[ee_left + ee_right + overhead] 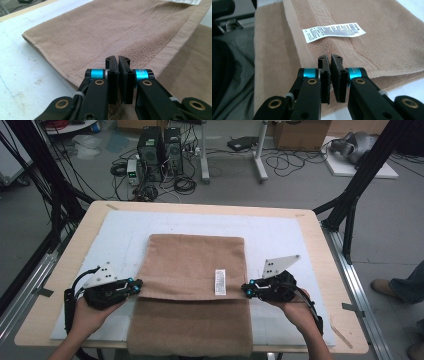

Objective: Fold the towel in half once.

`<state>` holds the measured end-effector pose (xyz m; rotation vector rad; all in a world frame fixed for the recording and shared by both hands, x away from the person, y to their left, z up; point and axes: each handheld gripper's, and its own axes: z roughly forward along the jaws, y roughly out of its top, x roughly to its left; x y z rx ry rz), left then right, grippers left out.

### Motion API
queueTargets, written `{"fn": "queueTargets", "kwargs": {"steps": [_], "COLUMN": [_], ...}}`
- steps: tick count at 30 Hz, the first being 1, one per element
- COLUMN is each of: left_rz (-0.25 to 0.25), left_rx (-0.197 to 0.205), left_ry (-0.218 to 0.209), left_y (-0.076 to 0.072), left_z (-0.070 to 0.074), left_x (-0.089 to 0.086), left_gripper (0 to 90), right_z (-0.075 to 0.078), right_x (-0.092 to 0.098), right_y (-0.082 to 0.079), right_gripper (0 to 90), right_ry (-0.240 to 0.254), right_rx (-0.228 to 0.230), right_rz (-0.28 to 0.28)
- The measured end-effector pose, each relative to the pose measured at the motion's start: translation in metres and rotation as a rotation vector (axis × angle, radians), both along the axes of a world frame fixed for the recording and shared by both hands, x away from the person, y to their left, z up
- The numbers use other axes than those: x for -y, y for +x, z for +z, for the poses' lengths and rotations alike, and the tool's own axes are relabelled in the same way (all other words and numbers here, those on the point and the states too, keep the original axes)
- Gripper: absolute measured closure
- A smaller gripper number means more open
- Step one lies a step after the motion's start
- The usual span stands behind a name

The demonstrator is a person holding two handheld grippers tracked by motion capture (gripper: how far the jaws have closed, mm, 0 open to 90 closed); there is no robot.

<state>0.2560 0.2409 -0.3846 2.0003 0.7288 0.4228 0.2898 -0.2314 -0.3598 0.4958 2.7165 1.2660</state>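
A tan towel [195,260] lies on the white mat, its far half folded toward me over the near half, which hangs past the table's front edge. A white care label [220,282] sits on the folded layer's near hem. My left gripper [139,284] points at that hem's left corner and my right gripper [245,290] at its right corner. In the left gripper view the left gripper [117,58] is shut, just above the towel [100,30]. In the right gripper view the right gripper [330,57] is shut short of the label [333,31]. No cloth shows between either pair of tips.
The white mat [280,235] covers most of the wooden table [320,255]. Black frame posts [350,205] stand at both sides. Computer towers [160,150] and cables lie on the floor behind. A person's shoe [382,286] is at the right.
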Motion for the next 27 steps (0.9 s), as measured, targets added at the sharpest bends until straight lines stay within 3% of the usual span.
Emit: {"fn": "queueTargets", "kwargs": {"steps": [4, 7, 9, 10, 12, 13, 17, 19, 20, 24, 26, 27], "left_rz": [-0.014, -0.042, -0.049, -0.037, -0.032, -0.028, -0.038, -0.016, 0.006, 0.015, 0.011, 0.009], "left_rx": [0.002, -0.027, -0.045, -0.044, -0.043, -0.042, -0.049, -0.043, -0.061, -0.127, -0.118, -0.113], "left_ry": [-0.003, -0.023, -0.034, -0.035, -0.044, -0.046, -0.014, 0.040, 0.063, 0.059, 0.066, 0.063], "left_y": [-0.015, -0.027, -0.030, -0.030, -0.025, -0.022, -0.005, 0.004, 0.008, 0.010, 0.006, 0.005], "left_z": [-0.001, -0.004, -0.005, -0.004, -0.002, -0.003, -0.014, -0.026, -0.033, -0.056, -0.062, -0.063], "left_x": [0.000, -0.002, -0.005, -0.007, -0.010, -0.010, 0.000, 0.006, 0.008, 0.009, 0.010, 0.010], "left_gripper": [86.0, 85.9, 79.4, 70.4, 65.0, 64.2, 64.4, 64.5, 64.2, 64.7, 69.7, 71.8], "right_z": [-0.005, -0.008, -0.009, -0.008, -0.006, -0.007, -0.024, -0.037, -0.043, -0.066, -0.076, -0.078], "right_x": [0.002, 0.003, 0.004, 0.005, 0.009, 0.009, -0.001, -0.007, -0.009, -0.015, -0.018, -0.018], "right_y": [-0.010, -0.019, -0.024, -0.025, -0.022, -0.019, -0.007, -0.001, 0.001, 0.004, 0.001, 0.000], "right_gripper": [86.1, 85.8, 79.3, 74.4, 70.1, 69.4, 67.3, 66.6, 66.4, 67.2, 69.7, 72.6], "right_ry": [-0.003, 0.000, -0.001, 0.020, 0.053, 0.047, 0.003, -0.012, -0.023, -0.042, -0.078, -0.060], "right_rx": [-0.016, -0.026, -0.023, -0.018, -0.018, -0.016, -0.044, -0.070, -0.074, -0.125, -0.124, -0.117], "right_rz": [0.020, 0.046, 0.067, 0.057, 0.046, 0.032, 0.017, 0.003, -0.006, -0.024, -0.018, -0.023]}}
